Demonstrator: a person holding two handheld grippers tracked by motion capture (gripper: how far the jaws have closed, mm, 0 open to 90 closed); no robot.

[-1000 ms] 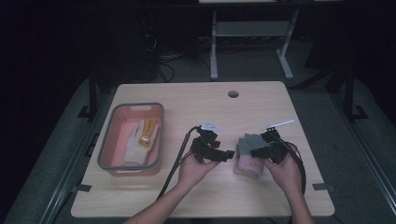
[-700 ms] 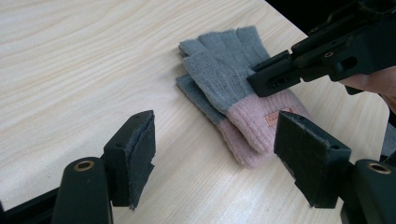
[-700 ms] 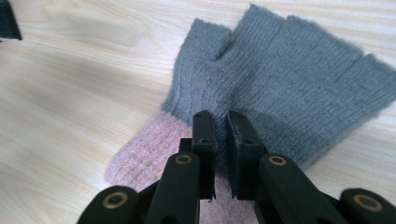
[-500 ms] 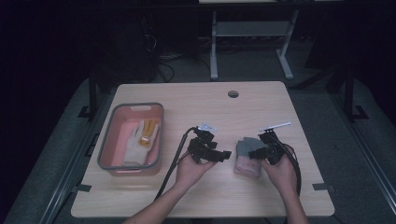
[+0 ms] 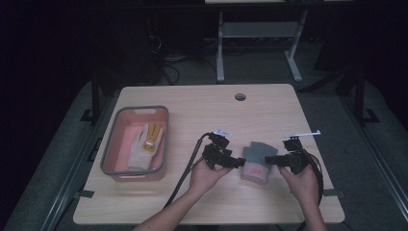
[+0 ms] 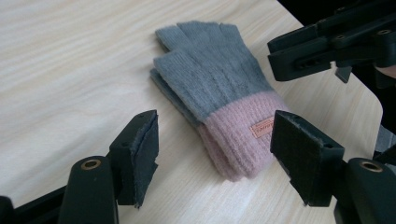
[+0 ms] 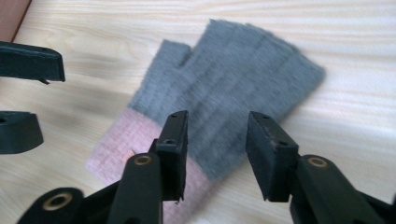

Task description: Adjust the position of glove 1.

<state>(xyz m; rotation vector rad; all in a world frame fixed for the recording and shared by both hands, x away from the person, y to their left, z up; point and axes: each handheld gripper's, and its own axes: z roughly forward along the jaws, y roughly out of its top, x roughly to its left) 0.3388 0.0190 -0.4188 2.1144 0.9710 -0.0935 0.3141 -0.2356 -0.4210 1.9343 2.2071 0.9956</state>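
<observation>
A pair of knitted gloves (image 5: 255,161), grey with pink cuffs, lies stacked flat on the table. My left gripper (image 5: 242,162) comes at it from the left and my right gripper (image 5: 268,159) from the right. In the left gripper view, the left gripper (image 6: 219,158) is open; its jaws have just been closing a little. The pink cuff of the gloves (image 6: 215,79) lies between the pads, untouched. In the right gripper view, the right gripper (image 7: 219,151) is open over the gloves (image 7: 243,70). Its jaws have just been opening, and the pads press on nothing.
A pink tub with a grey rim (image 5: 108,149) stands at the table's left and holds a white and yellow glove (image 5: 146,139). A cable hole (image 5: 240,96) is near the far edge of the wooden table (image 5: 192,110). The gloves lie near the table's front right corner.
The right gripper's jaws have opened and the right hand has drawn back slightly to the right. The gloves lie where they were. The left hand has edged closer to them.
</observation>
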